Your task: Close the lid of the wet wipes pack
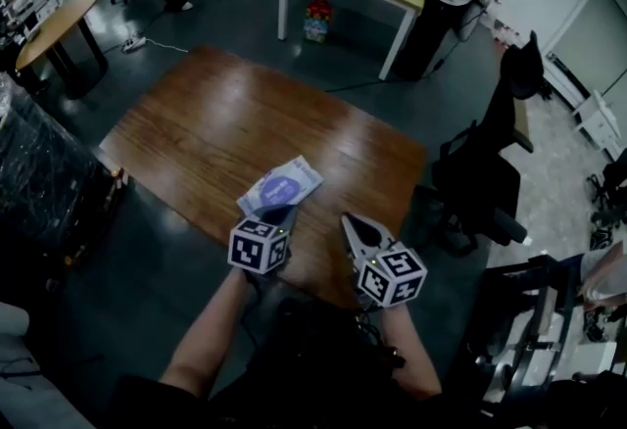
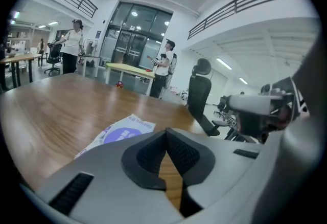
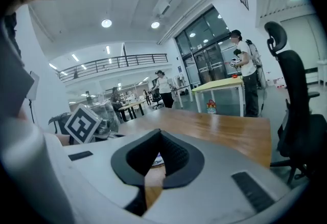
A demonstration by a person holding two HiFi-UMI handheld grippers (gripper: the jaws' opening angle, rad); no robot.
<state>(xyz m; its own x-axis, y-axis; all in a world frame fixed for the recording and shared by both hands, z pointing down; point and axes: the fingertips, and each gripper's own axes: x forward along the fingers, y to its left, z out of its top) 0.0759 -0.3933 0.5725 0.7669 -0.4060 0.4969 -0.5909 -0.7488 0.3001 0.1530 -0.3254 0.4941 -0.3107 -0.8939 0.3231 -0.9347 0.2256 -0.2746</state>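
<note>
Just beyond left hand-held gripper, wipes pack

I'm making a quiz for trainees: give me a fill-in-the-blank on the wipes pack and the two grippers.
The pack lies on the table, nearest the ____ gripper.
The left gripper and the right gripper both have their jaws ____.
The pack's round label is ____.
Missing words: left; shut; purple.

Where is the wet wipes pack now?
In the head view the wet wipes pack lies on the wooden table, just ahead of the left gripper and left of the right gripper.
</note>
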